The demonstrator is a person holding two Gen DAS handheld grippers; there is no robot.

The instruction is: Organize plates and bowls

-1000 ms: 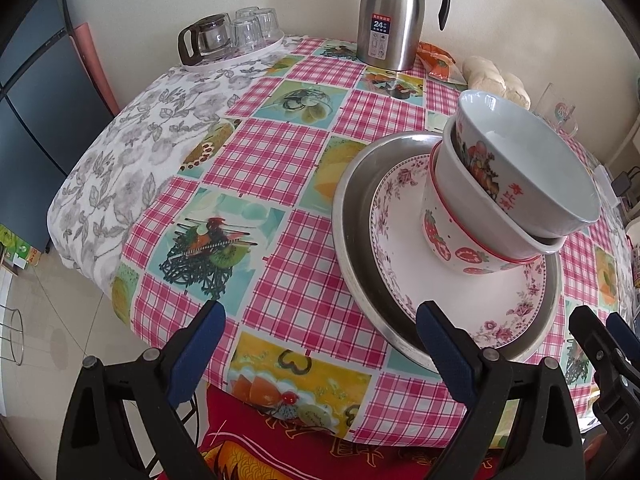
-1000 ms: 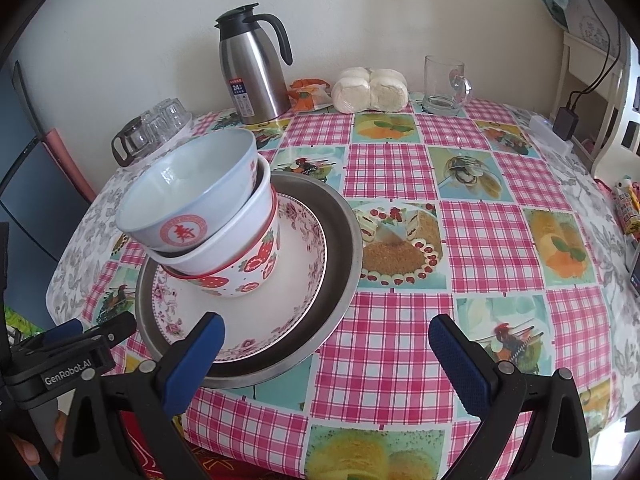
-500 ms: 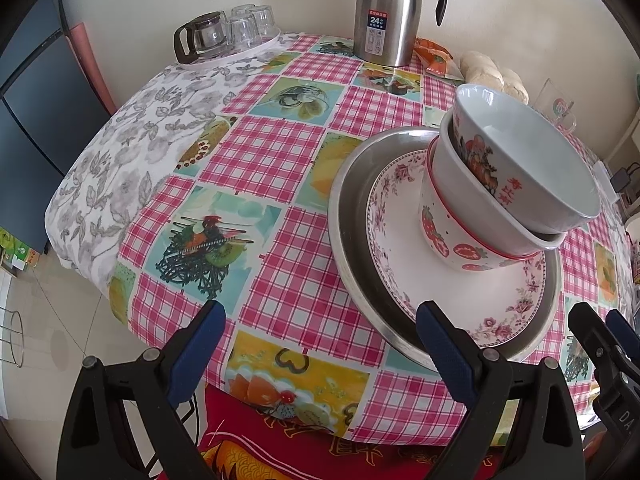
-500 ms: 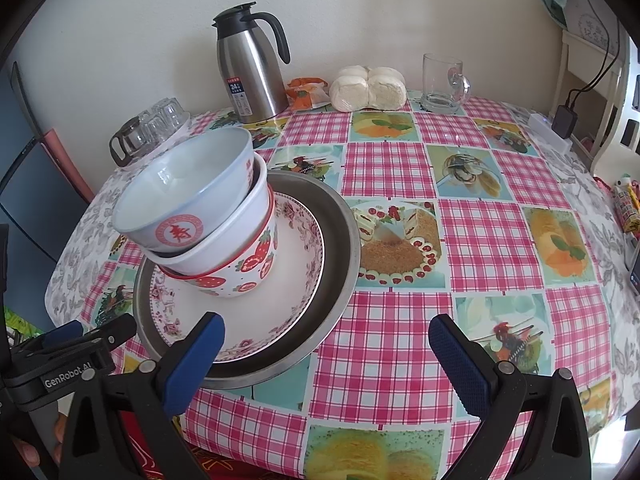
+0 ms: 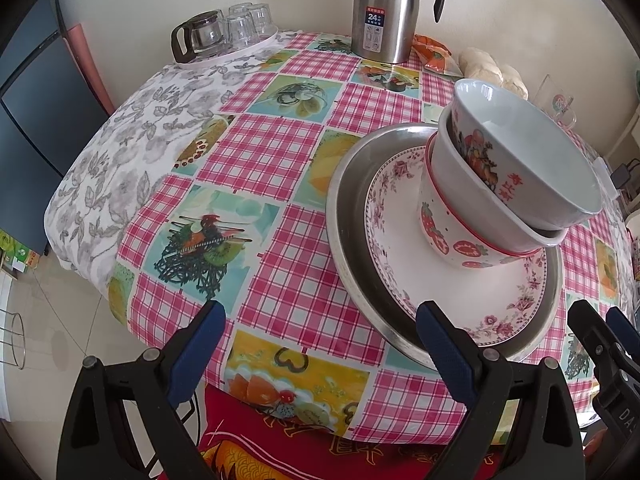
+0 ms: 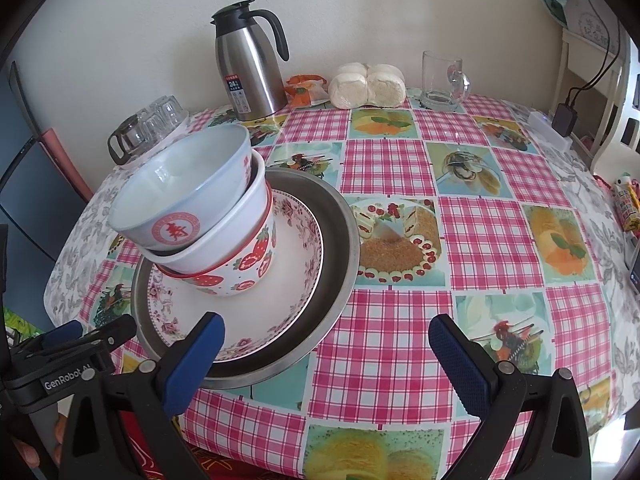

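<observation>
A steel plate (image 5: 344, 216) (image 6: 340, 232) lies near the table's front edge with a pink floral plate (image 5: 400, 264) (image 6: 288, 300) on it. On that plate stands a leaning stack of three bowls: a strawberry bowl (image 5: 452, 236) (image 6: 248, 268) at the bottom, a plain white bowl (image 5: 452, 156) (image 6: 236, 228) in the middle, a pale blue bowl (image 5: 532, 148) (image 6: 176, 200) with red print on top. My left gripper (image 5: 320, 332) is open, just off the table's edge, left of the plates. My right gripper (image 6: 326, 344) is open over the front edge, its left fingertip by the steel plate's rim.
At the back stand a steel thermos jug (image 5: 388, 8) (image 6: 250, 64), a tray of upturned glasses with a small glass pot (image 5: 224, 32) (image 6: 148, 128), steamed buns (image 6: 368, 86), a snack packet (image 6: 304, 90) and a glass mug (image 6: 442, 80). A checked cloth (image 6: 460, 240) covers the table.
Both cameras have drifted slightly nearer the table. The dish stack has not moved and both grippers stay open.
</observation>
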